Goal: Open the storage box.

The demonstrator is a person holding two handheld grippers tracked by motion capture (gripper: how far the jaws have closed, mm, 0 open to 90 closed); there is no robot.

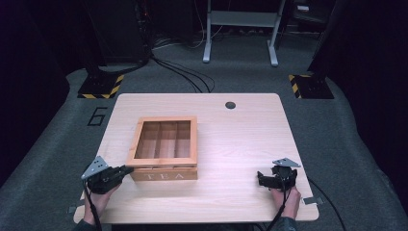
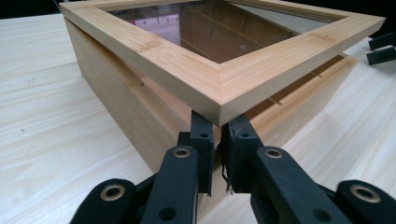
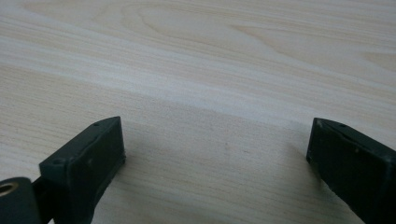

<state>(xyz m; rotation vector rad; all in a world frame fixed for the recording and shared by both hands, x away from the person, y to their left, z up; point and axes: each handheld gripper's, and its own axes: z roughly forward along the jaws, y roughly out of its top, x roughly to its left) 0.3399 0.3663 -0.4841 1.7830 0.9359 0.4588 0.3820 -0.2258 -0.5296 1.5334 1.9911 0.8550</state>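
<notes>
I see the table under both grippers; the tea box sits just ahead of my left gripper, jaws nearly together beneath its raised lid corner; my right gripper stands spread wide over bare wood.

tea box: honey-toned wood with fine straight grain; pale "TEA" lettering on its front, at the centre of the high view
lid pane: dark, brownish glass in a light wooden frame
table: pale wood with wavy grain lines
left gripper: black, with a grey plate
right gripper: black, with a grey plate
floor: grey
floor plates: black with yellow-and-black striped edges, upper left and upper right
table hole: dark round spot
</notes>
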